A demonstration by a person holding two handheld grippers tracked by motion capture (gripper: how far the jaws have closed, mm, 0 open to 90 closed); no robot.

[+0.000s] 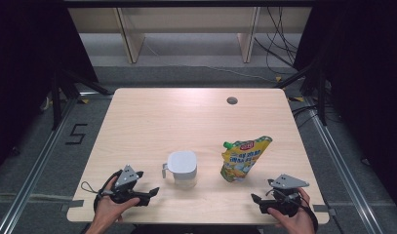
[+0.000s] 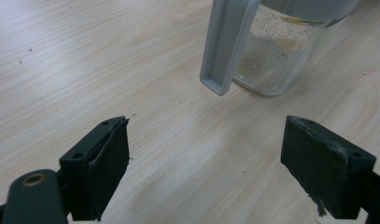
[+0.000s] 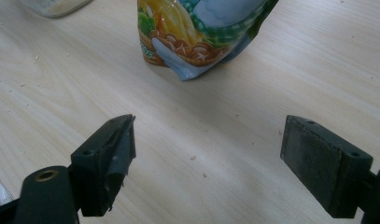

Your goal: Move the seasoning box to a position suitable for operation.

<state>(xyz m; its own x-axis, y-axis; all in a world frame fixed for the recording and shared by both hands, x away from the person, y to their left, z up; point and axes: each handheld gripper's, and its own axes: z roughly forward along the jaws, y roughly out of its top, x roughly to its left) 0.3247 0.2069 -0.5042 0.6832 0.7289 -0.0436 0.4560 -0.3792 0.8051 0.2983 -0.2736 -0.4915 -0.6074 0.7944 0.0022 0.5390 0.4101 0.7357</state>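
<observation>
A clear jug [image 1: 182, 169] with a white lid and a grey handle stands near the table's front middle. In the left gripper view the jug [image 2: 276, 51] rises just ahead of the jaws, its handle [image 2: 225, 44] nearest. A yellow spouted pouch [image 1: 244, 157] with a green cap stands upright to the jug's right; its lower end [image 3: 192, 37] shows in the right gripper view. My left gripper [image 1: 149, 194] rests at the front left, open and empty, pointing toward the jug. My right gripper [image 1: 257, 202] rests at the front right, open and empty, below the pouch.
The wooden table [image 1: 186, 117] has a round cable hole [image 1: 231, 101] at the back right. Bare wood lies behind the jug and pouch. Dark frame rails and cables run along both sides on the floor. Crumbs speck the table near the jug.
</observation>
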